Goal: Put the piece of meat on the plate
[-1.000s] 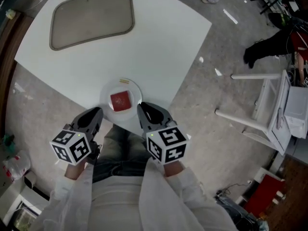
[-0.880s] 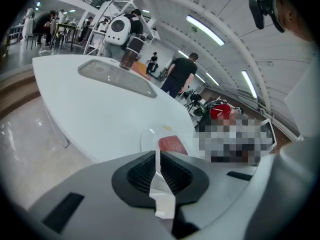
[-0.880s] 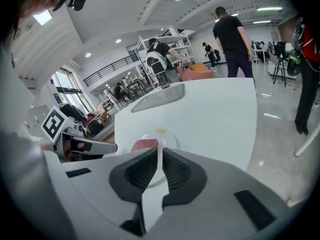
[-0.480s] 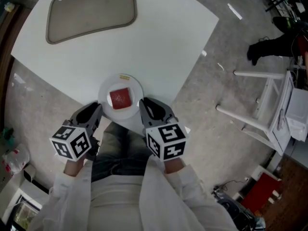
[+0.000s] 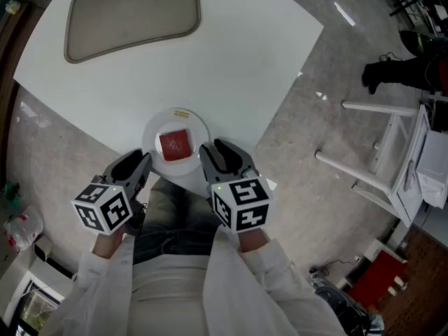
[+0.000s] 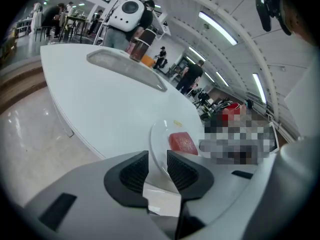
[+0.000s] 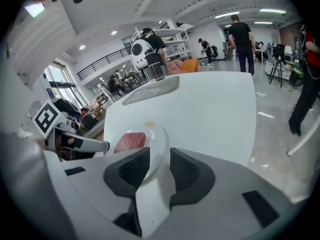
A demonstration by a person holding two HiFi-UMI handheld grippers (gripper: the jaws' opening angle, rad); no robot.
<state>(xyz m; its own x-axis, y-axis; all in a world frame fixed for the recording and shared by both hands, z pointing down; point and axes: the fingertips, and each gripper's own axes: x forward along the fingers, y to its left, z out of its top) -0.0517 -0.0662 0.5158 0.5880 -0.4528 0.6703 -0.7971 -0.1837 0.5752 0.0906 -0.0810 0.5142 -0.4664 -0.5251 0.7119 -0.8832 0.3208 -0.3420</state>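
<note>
Support: white table (image 5: 231, 61) with rounded corners, top bare apart from the items below.
- Shallow grey-beige tray (image 5: 129, 16), a rounded rectangle, lay flat toward the far left, well apart from the plate.
- Round white plate (image 5: 150, 140) sat at the table's near corner, close to the edge.
- Glass-like vessel (image 7: 156, 72) stood upright at the tray's far end. Could not tell whether it stood on the tray or the table.

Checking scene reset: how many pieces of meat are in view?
1. The piece of meat lies on the white plate at the table's near edge. No other shows, and nothing looks able to hide one.
</note>
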